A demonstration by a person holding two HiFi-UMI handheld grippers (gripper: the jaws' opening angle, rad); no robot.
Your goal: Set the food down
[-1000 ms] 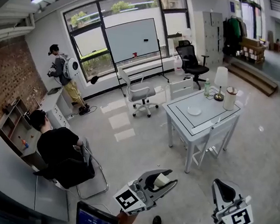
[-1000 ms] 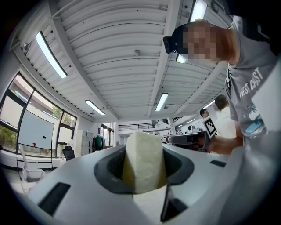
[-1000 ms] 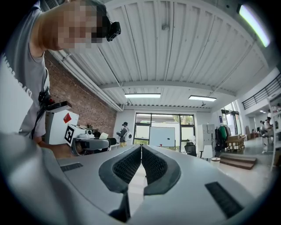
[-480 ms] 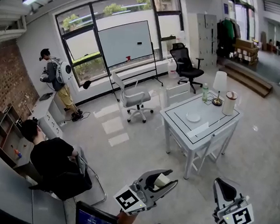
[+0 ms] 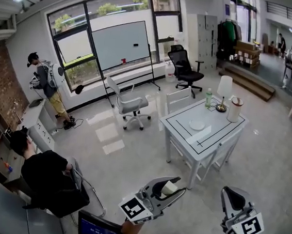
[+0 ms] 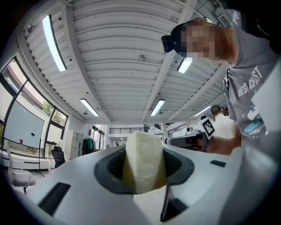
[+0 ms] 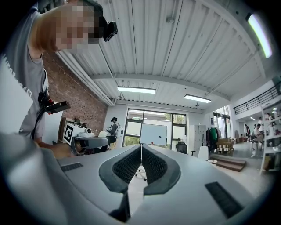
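Note:
My left gripper [image 5: 171, 188] is shut on a pale, cream-white piece of food [image 5: 168, 188], held low at the bottom centre of the head view. In the left gripper view the food [image 6: 144, 161] stands as a wedge between the jaws, tilted up toward the ceiling. My right gripper [image 5: 232, 197] is at the bottom right, shut with nothing in it; its ridged pads [image 7: 129, 164] meet in the right gripper view. A white table [image 5: 222, 131] stands several steps ahead, with a small white plate [image 5: 197, 125] on it.
On the table stand a lamp [image 5: 224, 92], a white cylinder [image 5: 234, 109] and a green bottle [image 5: 208, 98]. White chairs [image 5: 179, 99] flank it. A seated person in black [image 5: 44, 170] is at the left, a standing person [image 5: 45, 81] by the window. Office chairs [image 5: 126, 103] and a whiteboard [image 5: 119, 40] stand behind.
The head view has swung a little: the table, chairs and people have shifted left in the frame. Both grippers keep their places and the left one still holds the food.

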